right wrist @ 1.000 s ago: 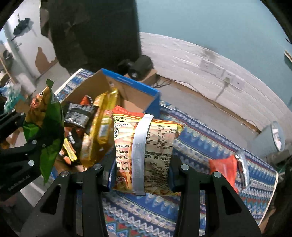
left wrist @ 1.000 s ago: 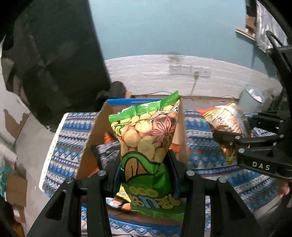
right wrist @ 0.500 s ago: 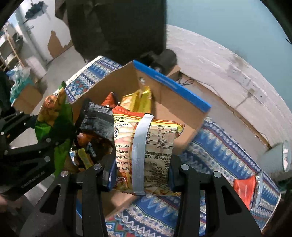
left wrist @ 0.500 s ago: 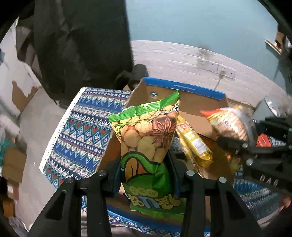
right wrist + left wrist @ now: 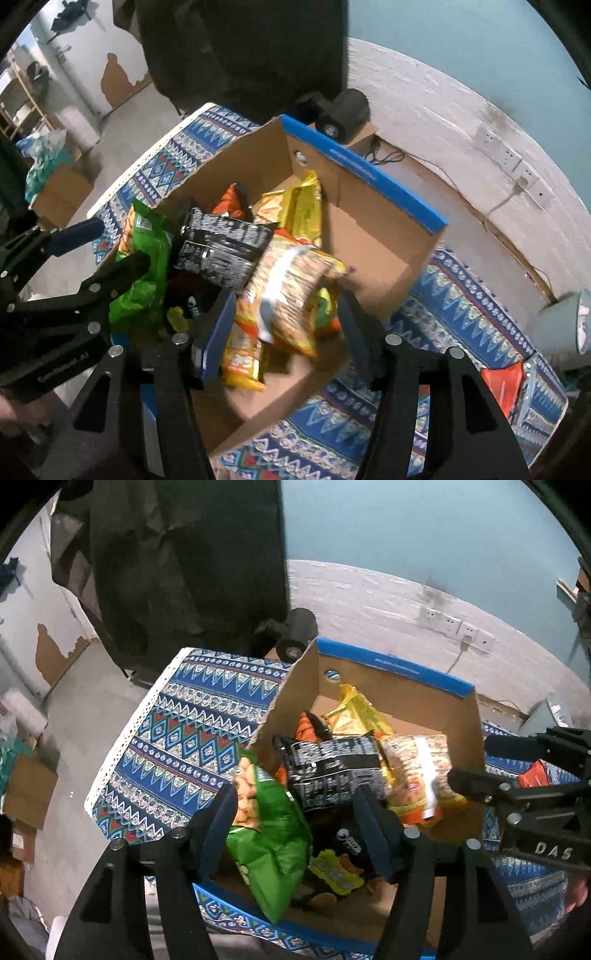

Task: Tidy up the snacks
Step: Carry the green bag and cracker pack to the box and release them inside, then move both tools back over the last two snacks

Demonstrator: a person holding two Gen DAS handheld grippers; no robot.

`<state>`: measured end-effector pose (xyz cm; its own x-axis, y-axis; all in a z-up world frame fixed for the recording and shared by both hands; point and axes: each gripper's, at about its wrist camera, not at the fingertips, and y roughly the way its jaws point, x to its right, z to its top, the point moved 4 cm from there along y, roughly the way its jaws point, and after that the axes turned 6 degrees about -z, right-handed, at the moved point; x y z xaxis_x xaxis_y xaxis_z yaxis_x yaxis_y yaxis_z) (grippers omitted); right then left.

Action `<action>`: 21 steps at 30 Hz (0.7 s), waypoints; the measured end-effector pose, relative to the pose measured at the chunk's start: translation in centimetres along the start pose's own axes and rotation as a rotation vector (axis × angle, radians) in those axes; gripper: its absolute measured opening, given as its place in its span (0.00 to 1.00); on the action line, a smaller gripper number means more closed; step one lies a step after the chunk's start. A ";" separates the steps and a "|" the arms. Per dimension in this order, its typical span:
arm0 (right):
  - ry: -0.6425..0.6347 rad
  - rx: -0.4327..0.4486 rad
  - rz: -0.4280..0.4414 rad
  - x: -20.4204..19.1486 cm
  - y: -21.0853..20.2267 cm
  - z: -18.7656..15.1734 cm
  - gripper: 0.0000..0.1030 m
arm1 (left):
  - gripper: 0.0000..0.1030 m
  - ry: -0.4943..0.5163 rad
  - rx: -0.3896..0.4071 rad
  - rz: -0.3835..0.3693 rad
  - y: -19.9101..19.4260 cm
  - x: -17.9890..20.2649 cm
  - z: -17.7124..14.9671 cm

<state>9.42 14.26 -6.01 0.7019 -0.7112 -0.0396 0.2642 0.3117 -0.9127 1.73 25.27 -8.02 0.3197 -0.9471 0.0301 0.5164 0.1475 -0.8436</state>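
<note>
A cardboard box with a blue rim stands on a patterned blue cloth and holds several snack packs. My left gripper is open over the box's near left side; the green snack bag drops between its fingers, tilted. My right gripper is open over the box; the orange-yellow snack bag with a silver stripe falls between its fingers, blurred. A black pack and a yellow pack lie in the box.
A red-orange snack pack lies on the cloth to the box's right. A grey bin stands at the right. A black roll sits behind the box. A dark shape fills the back left.
Both grippers moved over the box and opened. The green bag and the orange-yellow bag left the jaws and are dropping into the box.
</note>
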 end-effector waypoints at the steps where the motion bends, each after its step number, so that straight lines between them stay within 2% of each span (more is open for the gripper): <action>1: -0.001 0.001 -0.007 0.4 -0.3 -0.1 0.60 | 0.66 0.003 0.001 -0.004 -0.1 0.3 0.1; 9: -0.034 0.004 -0.073 4.2 -2.5 -1.6 0.63 | 0.66 0.044 0.004 -0.034 -0.8 3.9 0.7; 15: -0.034 -0.001 -0.090 7.6 -4.0 -3.3 0.63 | 0.66 0.092 0.014 -0.041 -1.1 7.2 1.3; 21: -0.028 -0.009 -0.117 11.5 -5.2 -5.7 0.63 | 0.66 0.128 -0.013 -0.063 -0.6 10.8 1.5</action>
<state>12.34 0.92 -4.03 0.6849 -0.7244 0.0784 0.3392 0.2217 -0.9142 6.05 15.33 -6.34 0.1827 -0.9831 0.0150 0.5216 0.0840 -0.8490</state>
